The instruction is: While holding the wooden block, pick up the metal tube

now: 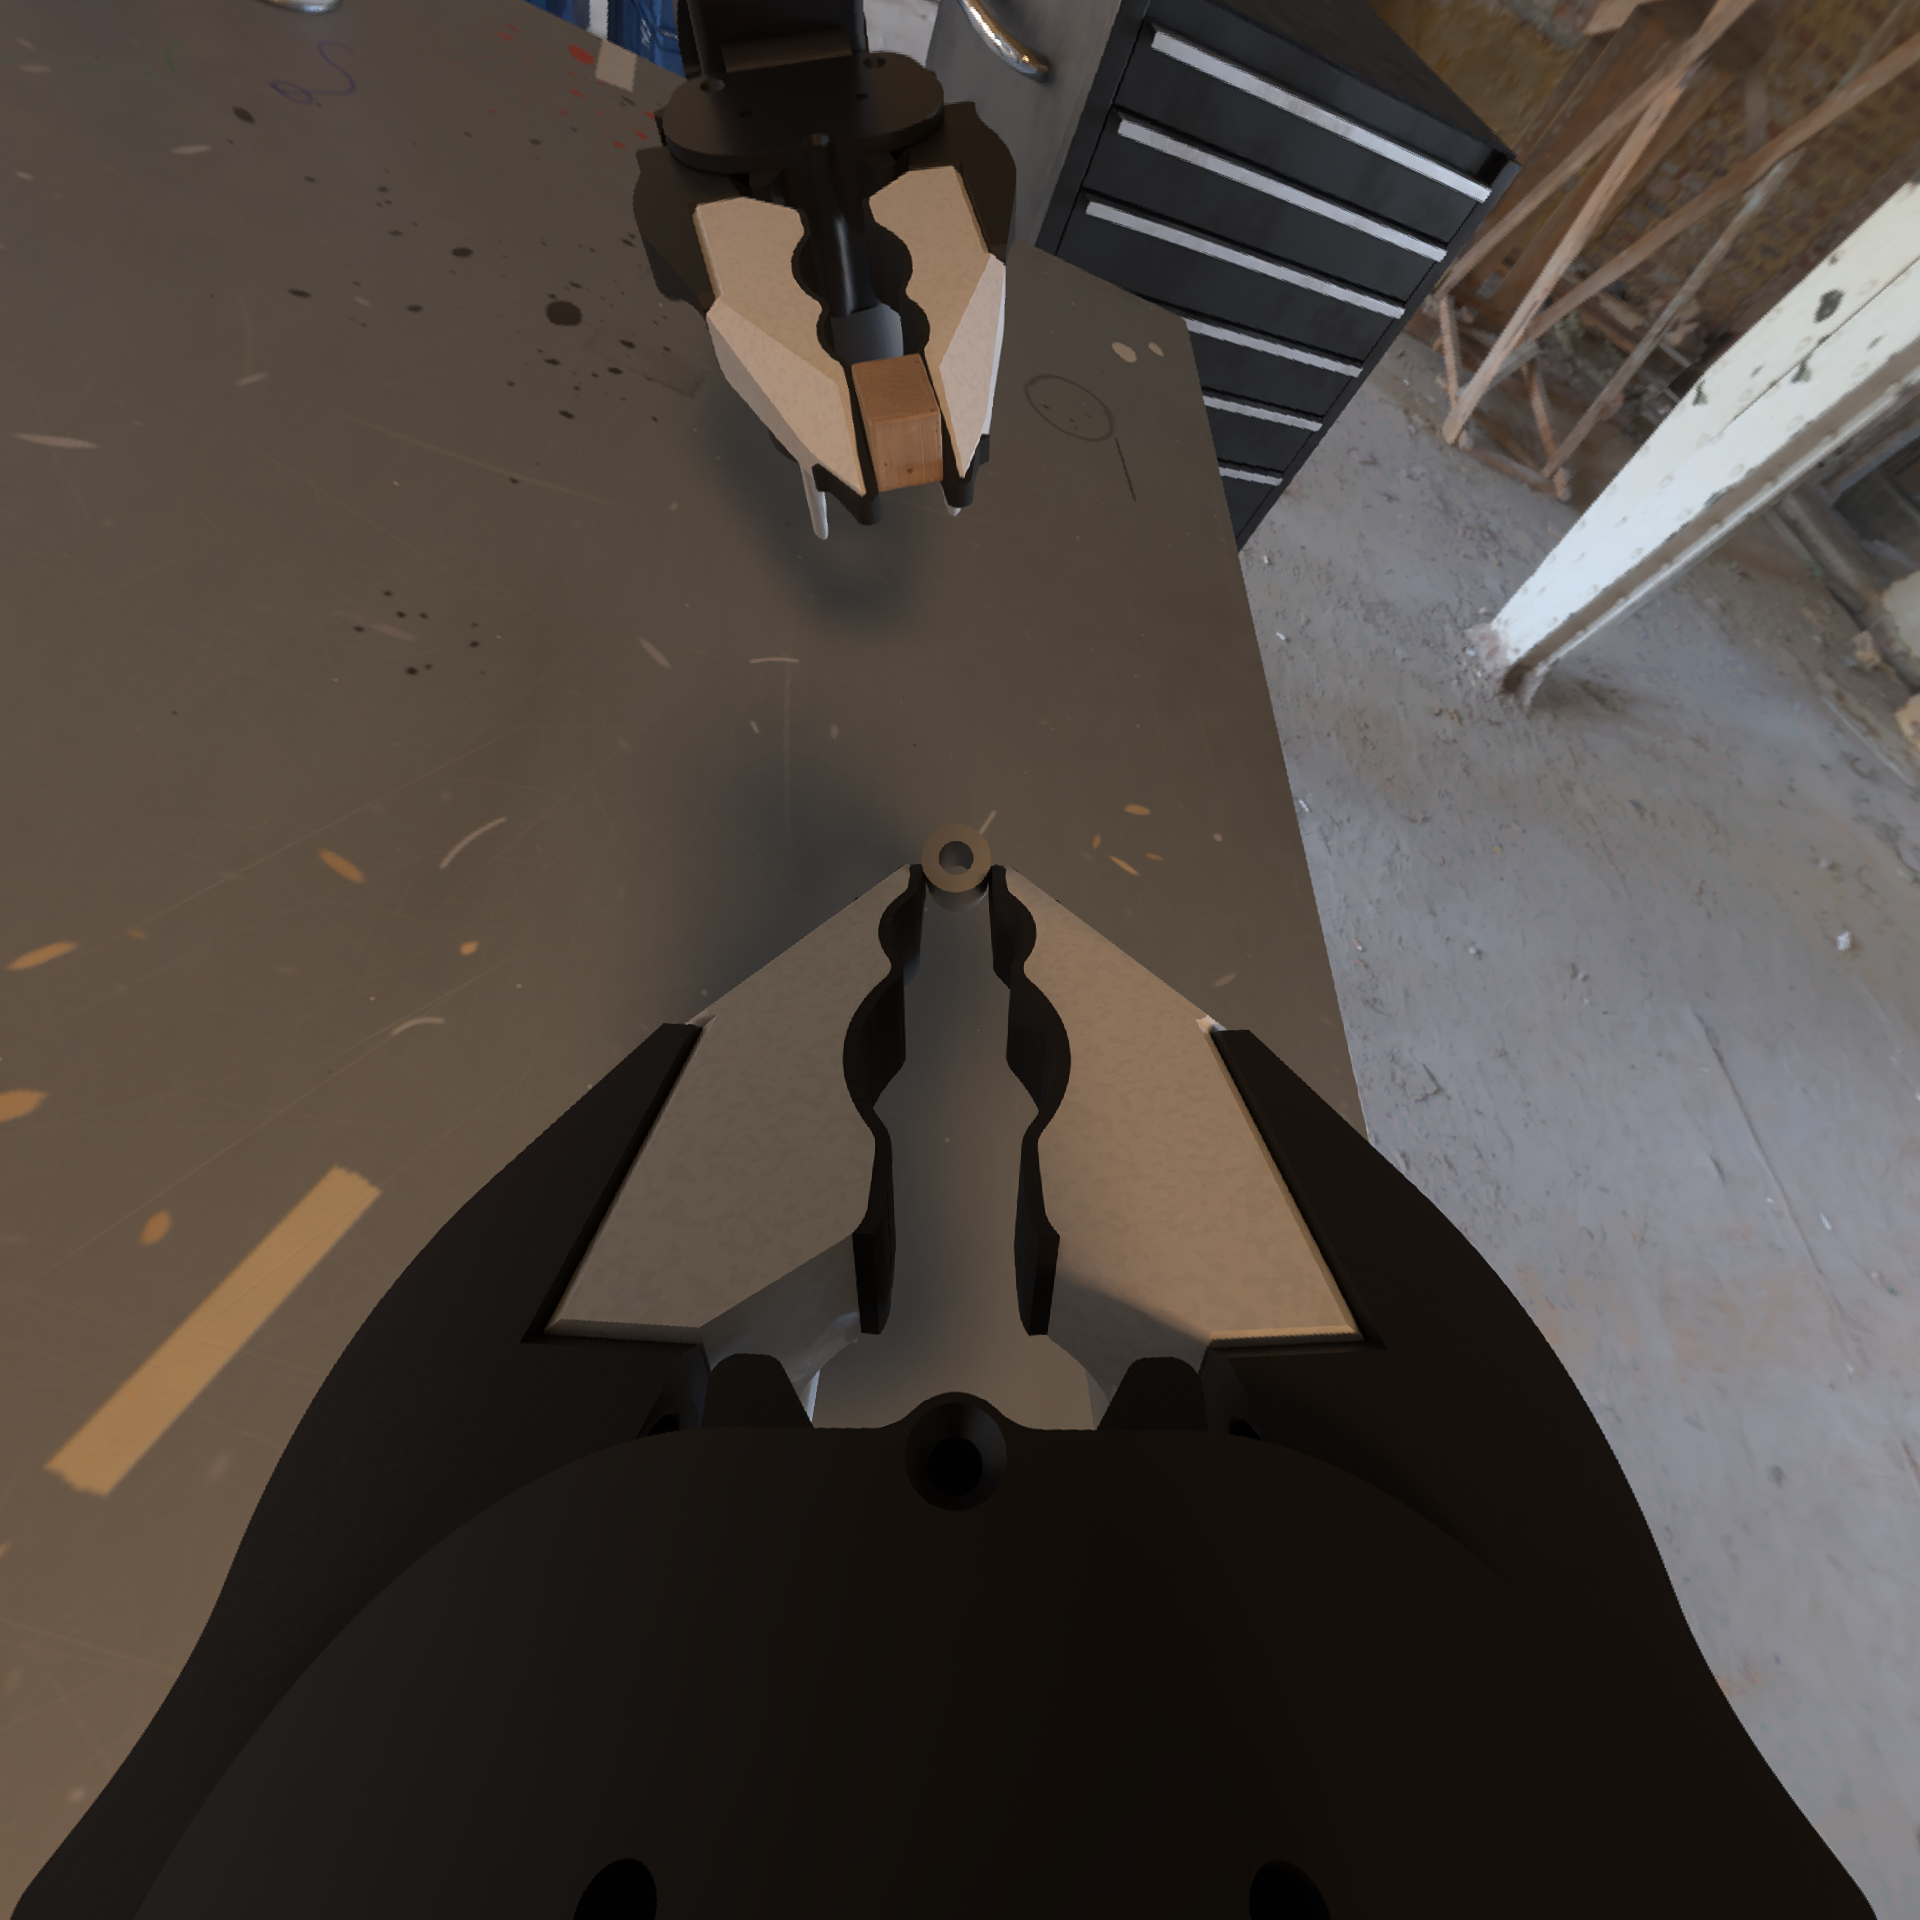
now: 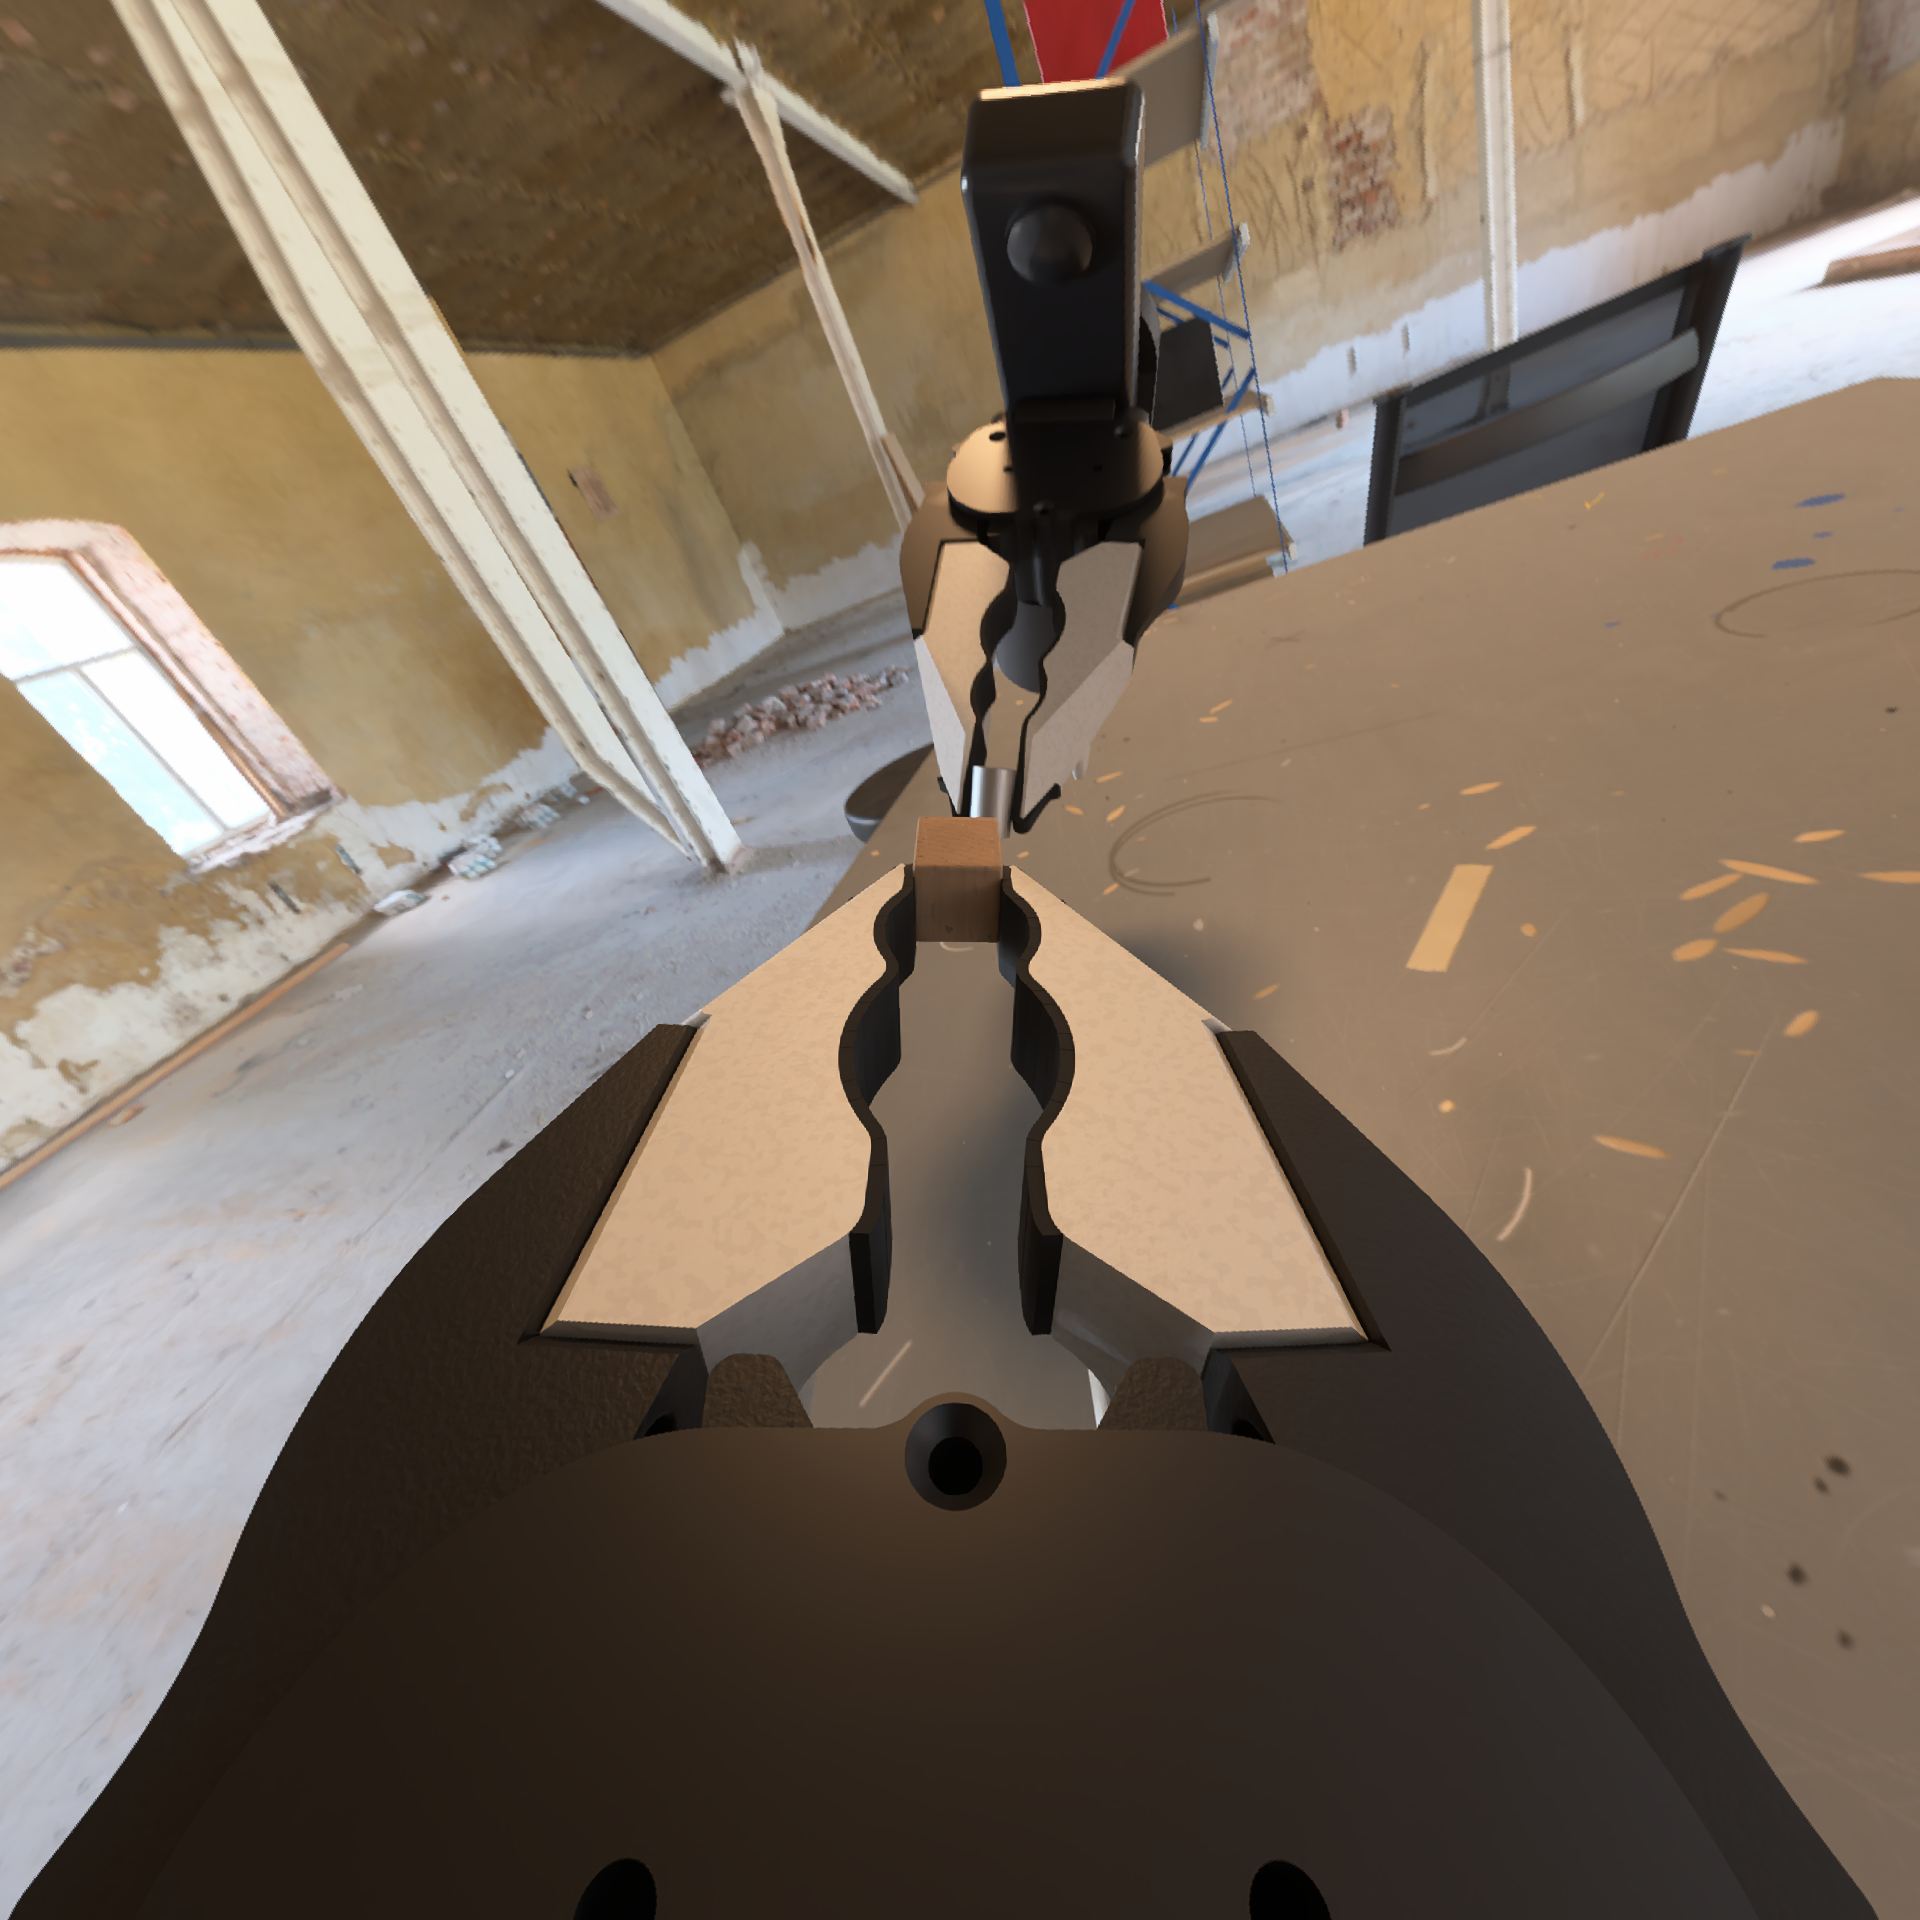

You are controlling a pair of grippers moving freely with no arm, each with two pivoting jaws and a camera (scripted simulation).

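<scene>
In the left wrist view, my left gripper point(image 1: 956, 881) is shut on a short grey metal tube point(image 1: 957, 871). The tube's open round end faces the camera, and it is held above the table point(image 1: 416, 623). My right gripper point(image 1: 902, 497) shows farther off, shut on a wooden block point(image 1: 900, 434) above the table. In the right wrist view, my right gripper point(image 2: 957, 878) is shut on the wooden block point(image 2: 956, 878) at its fingertips. The left gripper point(image 2: 995, 812) faces it just beyond, with the metal tube point(image 2: 993, 794) between its fingertips.
The grey-brown table is speckled with paint and has a strip of tape point(image 1: 218, 1330). Its right edge point(image 1: 1278, 790) drops to a concrete floor. A black drawer cabinet point(image 1: 1278, 239) stands past the far corner. A white beam point(image 1: 1704, 436) leans at the right.
</scene>
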